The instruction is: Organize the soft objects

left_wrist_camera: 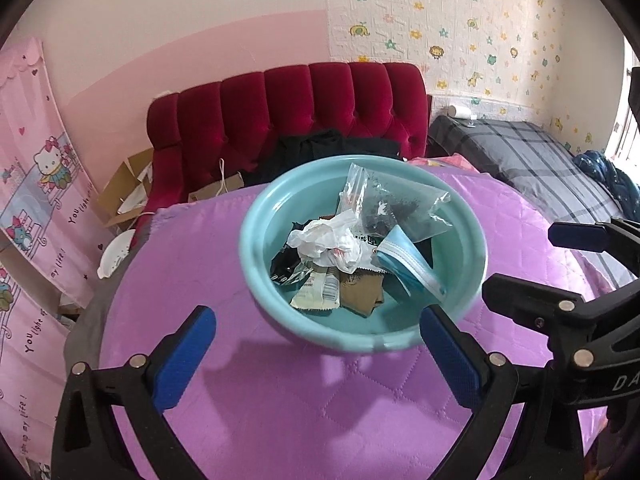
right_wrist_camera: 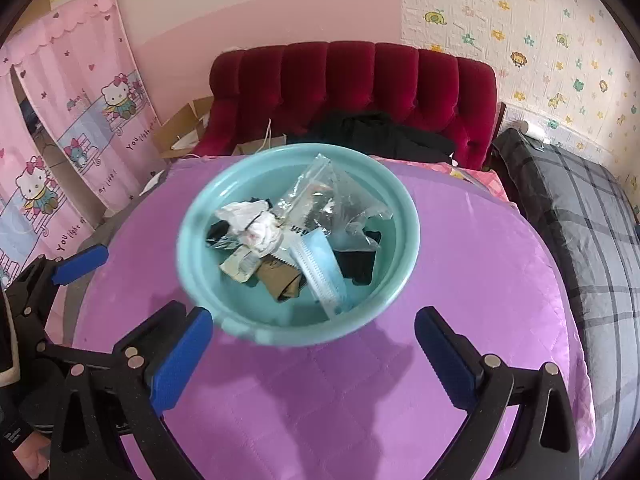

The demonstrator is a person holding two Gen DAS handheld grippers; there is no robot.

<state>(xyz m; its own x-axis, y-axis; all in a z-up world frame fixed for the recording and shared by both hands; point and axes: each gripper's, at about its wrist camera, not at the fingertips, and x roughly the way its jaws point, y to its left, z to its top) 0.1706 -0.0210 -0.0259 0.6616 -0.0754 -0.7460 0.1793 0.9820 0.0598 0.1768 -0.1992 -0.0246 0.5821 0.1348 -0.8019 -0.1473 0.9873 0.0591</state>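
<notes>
A teal bowl [left_wrist_camera: 276, 200] [right_wrist_camera: 404, 204] sits on a purple quilted table cover. It holds a crumpled white plastic bag [left_wrist_camera: 332, 242] [right_wrist_camera: 250, 222], a clear zip bag [left_wrist_camera: 394, 204] [right_wrist_camera: 328, 200], a blue face mask [left_wrist_camera: 408, 264] [right_wrist_camera: 322, 268], snack wrappers [left_wrist_camera: 316, 286] and a brown packet [left_wrist_camera: 360, 290] [right_wrist_camera: 280, 280]. My left gripper [left_wrist_camera: 320, 360] is open and empty just before the bowl's near rim. My right gripper [right_wrist_camera: 314, 356] is open and empty, also just before the near rim. Each gripper shows at the edge of the other's view.
The purple cover [left_wrist_camera: 320, 408] spreads under both grippers. Behind the table are a red tufted sofa [left_wrist_camera: 288, 104] with dark clothes, cardboard boxes [left_wrist_camera: 128, 184] at the left, a pink cartoon curtain [left_wrist_camera: 36, 184], and a grey plaid bed [left_wrist_camera: 544, 160] at the right.
</notes>
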